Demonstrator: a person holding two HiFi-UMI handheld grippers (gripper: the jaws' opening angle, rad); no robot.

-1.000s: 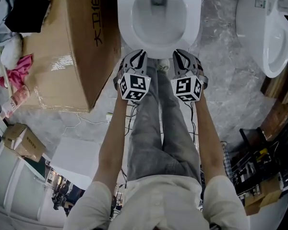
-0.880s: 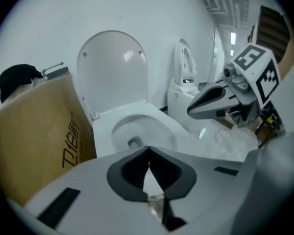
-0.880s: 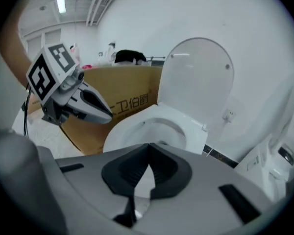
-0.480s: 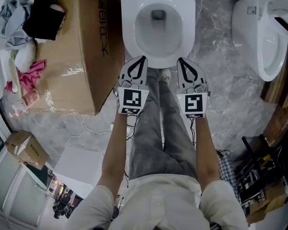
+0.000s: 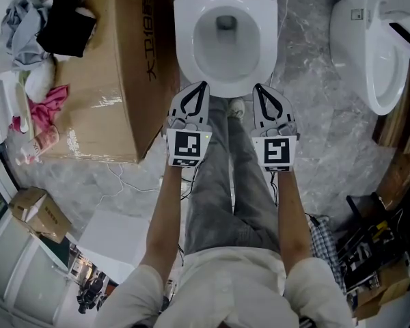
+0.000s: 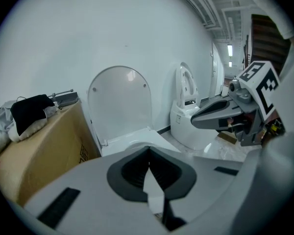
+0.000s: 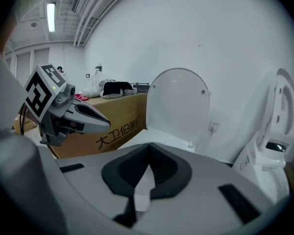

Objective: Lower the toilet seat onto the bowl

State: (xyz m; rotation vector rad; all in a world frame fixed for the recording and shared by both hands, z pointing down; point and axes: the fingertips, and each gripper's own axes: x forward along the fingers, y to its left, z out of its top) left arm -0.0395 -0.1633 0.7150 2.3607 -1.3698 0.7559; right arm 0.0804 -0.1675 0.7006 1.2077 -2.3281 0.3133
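Observation:
The white toilet stands at the top middle of the head view, its seat lying flat on the bowl. Its round lid stands upright against the wall and appears again in the right gripper view. My left gripper hovers just before the bowl's front rim, left of centre, shut with nothing in it. My right gripper hangs beside it, right of centre, also shut and empty. Each shows in the other's view: the right gripper and the left gripper. Neither touches the toilet.
A large cardboard box with clothes on it stands close on the toilet's left. A second toilet stands at the right. The person's legs are below the grippers. Cables, a small box and clutter lie around.
Both grippers have risen from the bowl's front rim and come nearer the head camera. Their jaws, slightly apart a second ago, are now shut. Little differs over the last half second.

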